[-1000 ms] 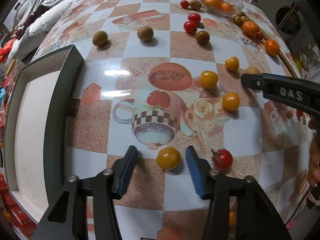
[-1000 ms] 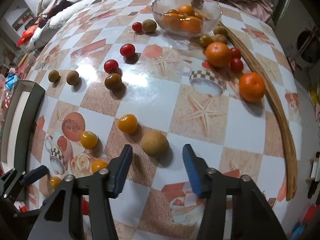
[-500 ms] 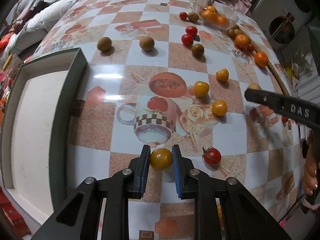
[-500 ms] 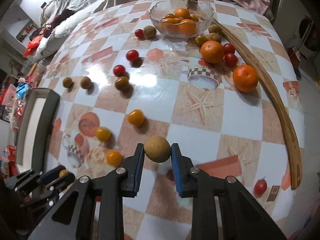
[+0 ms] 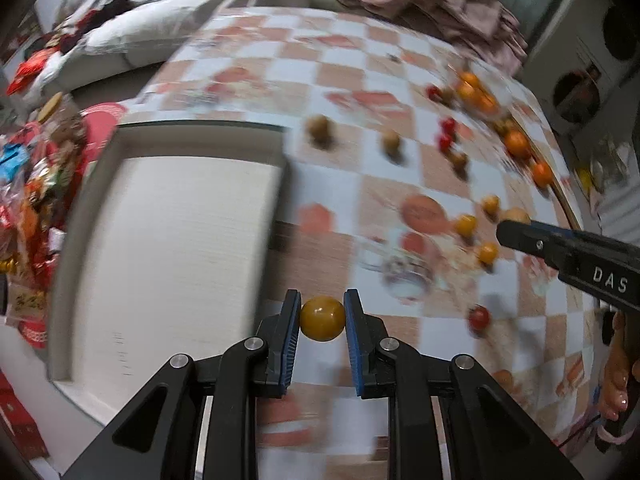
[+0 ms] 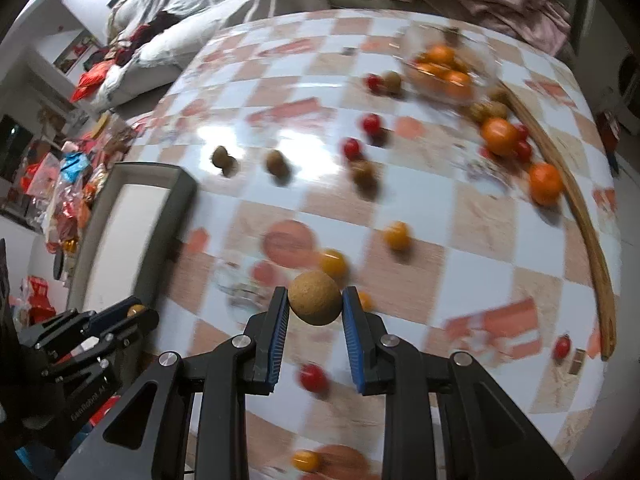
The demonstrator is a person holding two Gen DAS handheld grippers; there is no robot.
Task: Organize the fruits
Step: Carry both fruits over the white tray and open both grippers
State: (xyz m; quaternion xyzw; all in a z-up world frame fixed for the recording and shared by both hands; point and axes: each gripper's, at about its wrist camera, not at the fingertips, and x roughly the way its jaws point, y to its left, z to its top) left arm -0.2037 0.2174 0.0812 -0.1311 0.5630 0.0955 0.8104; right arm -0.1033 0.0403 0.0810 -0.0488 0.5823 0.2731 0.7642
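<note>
Two fisheye views are being taken from the wrists, each looking steeply down along its own fingers.

The left wrist view is being aimed past the left gripper onto the checked table, with the grey tray lying close, ahead and to the left of its fingers. The right wrist view is being taken from further right, past the right gripper, with that tray seen smaller, out to the left. The tabletop, the tray and the glass bowl are being shared by both views, and each gripper is being caught at the other view's edge.
</note>
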